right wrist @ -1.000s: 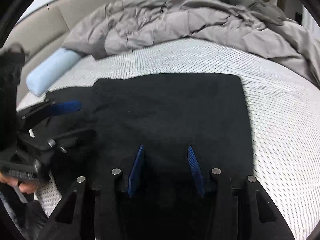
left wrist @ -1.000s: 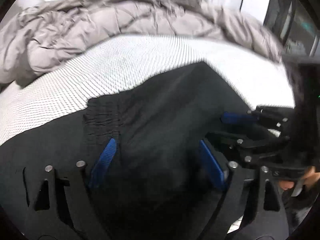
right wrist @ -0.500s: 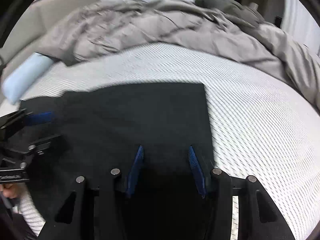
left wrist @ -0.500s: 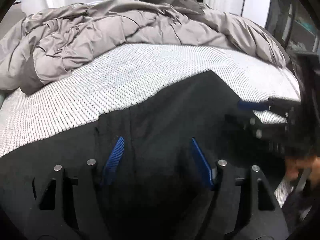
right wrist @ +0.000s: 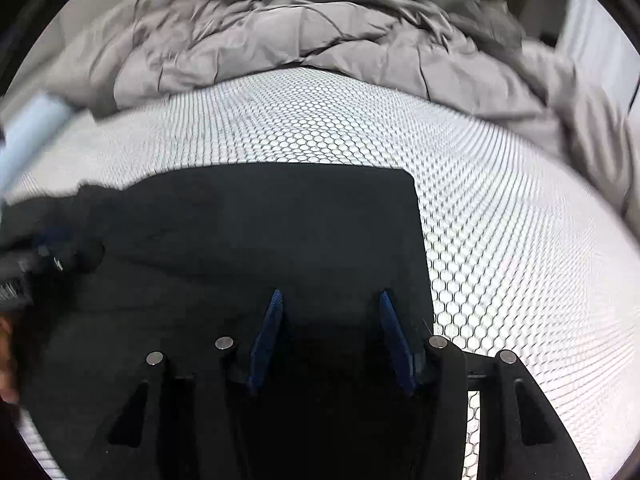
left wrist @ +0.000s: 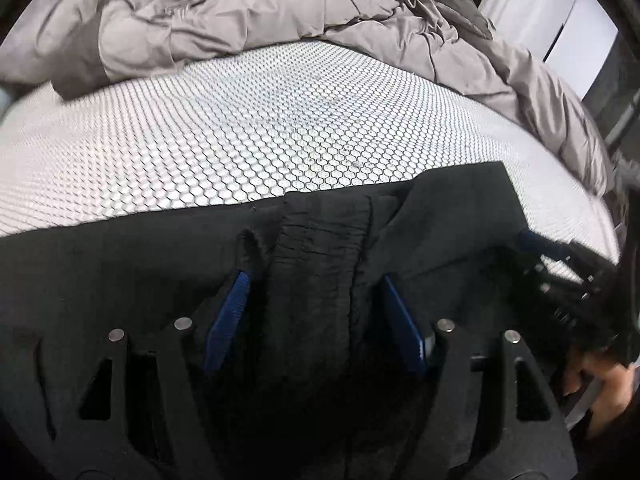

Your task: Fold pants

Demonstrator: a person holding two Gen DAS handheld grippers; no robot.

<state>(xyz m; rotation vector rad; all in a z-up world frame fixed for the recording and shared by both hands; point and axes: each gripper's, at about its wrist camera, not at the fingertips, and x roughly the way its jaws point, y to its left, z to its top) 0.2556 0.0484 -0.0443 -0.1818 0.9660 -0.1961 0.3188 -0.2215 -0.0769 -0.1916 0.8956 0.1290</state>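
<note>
Black pants [left wrist: 460, 232] lie flat on the honeycomb-patterned bed [left wrist: 240, 128], beneath both tools: left tool [left wrist: 312, 292] released over the gathered waistband [left wrist: 320, 236], right tool [right wrist: 328, 300] also released. Grey duvet [right wrist: 300, 32] behind.

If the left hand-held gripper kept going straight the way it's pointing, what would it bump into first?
Most likely the black pants, at the gathered waistband lying between the left hand-held gripper and the mattress; depth is hard to judge.
</note>
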